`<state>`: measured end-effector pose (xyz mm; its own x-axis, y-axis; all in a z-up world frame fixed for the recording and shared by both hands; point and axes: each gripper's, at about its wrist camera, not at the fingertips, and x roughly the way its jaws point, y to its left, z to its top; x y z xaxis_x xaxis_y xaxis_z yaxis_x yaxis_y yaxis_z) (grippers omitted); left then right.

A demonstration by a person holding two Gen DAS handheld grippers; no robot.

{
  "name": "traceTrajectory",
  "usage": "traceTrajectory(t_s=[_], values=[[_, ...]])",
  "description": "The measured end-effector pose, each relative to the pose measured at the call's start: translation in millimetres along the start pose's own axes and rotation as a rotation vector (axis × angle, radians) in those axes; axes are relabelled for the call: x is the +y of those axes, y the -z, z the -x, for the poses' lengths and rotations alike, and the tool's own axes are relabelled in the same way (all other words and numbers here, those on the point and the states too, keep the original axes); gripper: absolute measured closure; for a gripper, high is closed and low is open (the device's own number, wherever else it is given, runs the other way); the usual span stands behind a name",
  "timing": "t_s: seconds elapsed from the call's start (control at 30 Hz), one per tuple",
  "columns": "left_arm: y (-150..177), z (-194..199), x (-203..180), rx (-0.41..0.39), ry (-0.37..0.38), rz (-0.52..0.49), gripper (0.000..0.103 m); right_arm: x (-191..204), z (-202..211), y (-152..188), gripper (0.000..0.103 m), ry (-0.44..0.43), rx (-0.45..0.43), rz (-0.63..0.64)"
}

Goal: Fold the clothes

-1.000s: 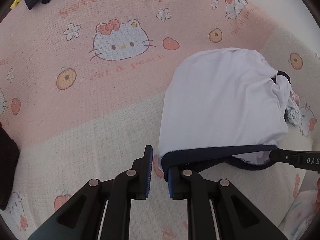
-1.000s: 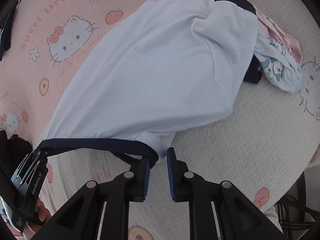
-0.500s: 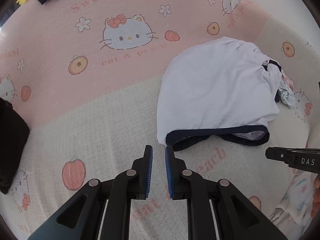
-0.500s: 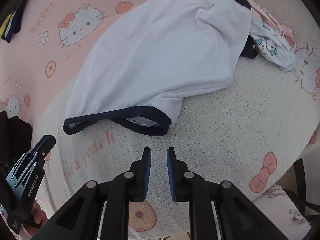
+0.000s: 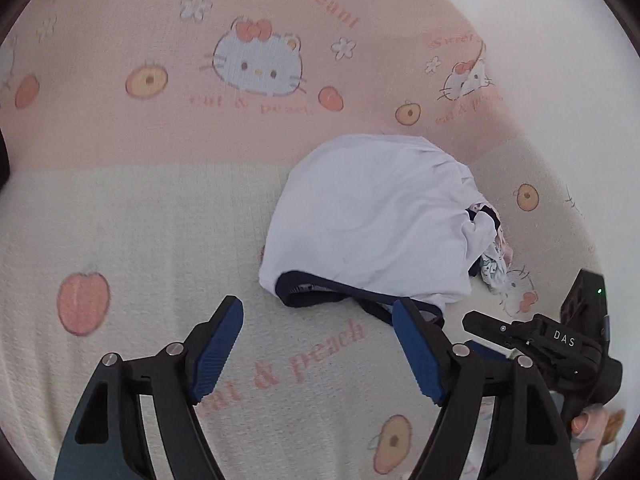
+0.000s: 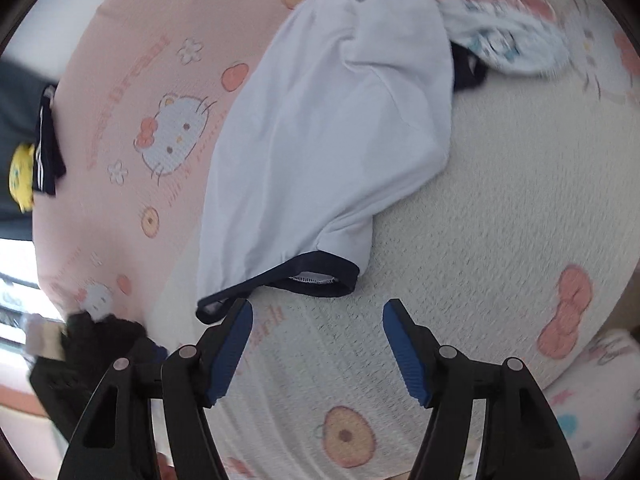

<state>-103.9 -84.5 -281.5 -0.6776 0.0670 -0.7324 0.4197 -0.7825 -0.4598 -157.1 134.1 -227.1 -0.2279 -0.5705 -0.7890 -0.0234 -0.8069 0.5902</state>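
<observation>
A white garment with dark navy trim [image 5: 372, 224] [image 6: 324, 136] lies loosely folded on the pink and cream cartoon-cat blanket [image 5: 160, 216] [image 6: 500, 208]. Its navy hem faces both grippers. My left gripper [image 5: 318, 320] hangs open just short of that hem, nothing between its fingers. In the right wrist view my right gripper [image 6: 318, 322] is open too, a little back from the hem and empty. The right gripper's black body [image 5: 560, 344] shows at the right of the left wrist view.
A small pale printed garment [image 6: 508, 48] [image 5: 494, 268] sticks out from under the white one at its far end. A dark navy striped garment and a yellow item [image 6: 36, 156] lie at the blanket's left edge. Black cloth [image 6: 100, 336] sits near the front left.
Both grippers let go of the navy hem, drew back from it and went from shut to wide open. The white garment now rests flat on the blanket.
</observation>
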Motion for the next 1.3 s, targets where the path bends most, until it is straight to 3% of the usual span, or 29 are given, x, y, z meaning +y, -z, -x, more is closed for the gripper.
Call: traceTrajectory(t_s=[0.33,0.53,0.7,1.07,1.3], values=[[0,-25,8,0.038,0.031,0.097,0.027,-33,-35,1,0.028,-0.175,0.018,-0.278],[-3,-40,26,0.074,0.108,0.229,0.027,-29,-48,-2,0.028,-0.152,0.03,-0.288],[-4,-49,40,0.09,0.198,0.34,0.027,-25,-67,-2,0.028,-0.207,0.061,-0.328],[-8,-77,66,0.107,0.287,0.571,0.027,-38,-80,2,0.028,-0.325,0.029,-0.498],[-14,-82,62,0.095,0.31,0.583,0.027,-35,-80,0,0.028,-0.342,0.016,-0.488]])
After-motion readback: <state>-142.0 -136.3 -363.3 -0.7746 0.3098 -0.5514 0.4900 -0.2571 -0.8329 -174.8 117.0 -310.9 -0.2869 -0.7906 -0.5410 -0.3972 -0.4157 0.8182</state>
